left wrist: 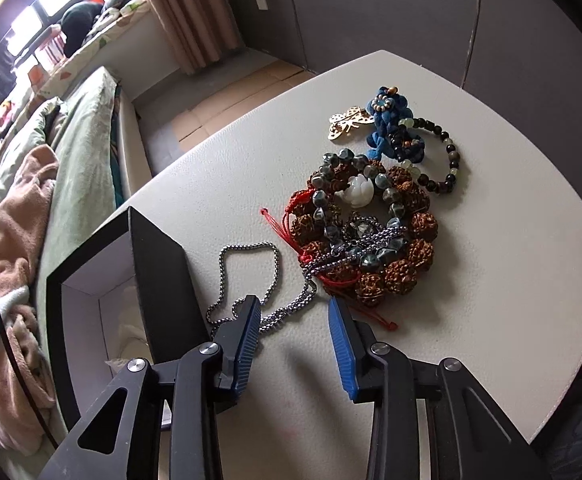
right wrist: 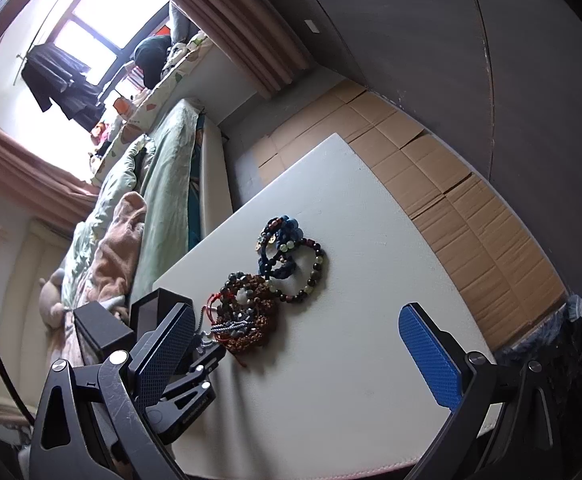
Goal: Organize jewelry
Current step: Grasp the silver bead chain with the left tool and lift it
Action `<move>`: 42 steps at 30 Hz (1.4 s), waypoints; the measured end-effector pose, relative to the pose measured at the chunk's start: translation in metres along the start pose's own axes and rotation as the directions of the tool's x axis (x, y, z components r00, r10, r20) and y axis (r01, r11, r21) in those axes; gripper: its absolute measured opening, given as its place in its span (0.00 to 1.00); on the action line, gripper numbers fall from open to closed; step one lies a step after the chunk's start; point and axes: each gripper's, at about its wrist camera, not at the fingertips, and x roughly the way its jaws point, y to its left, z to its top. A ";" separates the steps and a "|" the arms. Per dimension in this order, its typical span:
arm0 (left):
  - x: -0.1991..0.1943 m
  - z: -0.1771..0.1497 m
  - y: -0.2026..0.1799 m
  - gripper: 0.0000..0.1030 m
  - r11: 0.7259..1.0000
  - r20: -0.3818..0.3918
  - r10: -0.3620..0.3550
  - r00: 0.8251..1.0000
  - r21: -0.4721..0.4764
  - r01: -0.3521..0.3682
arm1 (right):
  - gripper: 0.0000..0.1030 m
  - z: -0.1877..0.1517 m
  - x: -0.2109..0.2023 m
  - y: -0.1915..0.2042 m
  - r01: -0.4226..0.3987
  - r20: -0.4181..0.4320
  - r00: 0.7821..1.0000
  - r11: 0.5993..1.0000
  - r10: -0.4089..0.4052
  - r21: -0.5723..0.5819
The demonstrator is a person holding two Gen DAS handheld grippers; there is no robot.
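Left gripper (left wrist: 295, 316) spread wide, grasping nothing, straddling the silver chain (left wrist: 251, 276) at 6 o'clock of the jewelry pile (left wrist: 367, 232). Right gripper (right wrist: 295, 344) likewise parted, empty, hovering off the table (right wrist: 351, 380). Black box (left wrist: 91, 308) at the pile's 8 o'clock holds no jewelry visible. Judgement: sorting barely begun; every piece remains.

no legible text, labels, brands or numbers on any surface in either view
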 end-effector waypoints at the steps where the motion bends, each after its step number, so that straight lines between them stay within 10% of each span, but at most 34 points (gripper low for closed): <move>1: 0.000 0.001 0.000 0.36 1.000 0.001 0.000 1.000 0.000 0.000 | 1.00 0.000 0.000 0.000 -0.001 0.000 1.000 1.000 0.001 0.000; 24: -0.006 0.022 0.013 0.36 0.990 0.106 -0.143 0.984 0.012 0.143 | 1.00 0.002 0.005 0.003 0.001 -0.014 1.000 1.000 -0.001 -0.010; 42: 0.021 0.038 -0.002 0.31 0.969 -0.085 -0.105 0.991 0.215 0.121 | 1.00 0.006 0.009 0.002 0.008 -0.030 1.000 1.000 -0.008 -0.019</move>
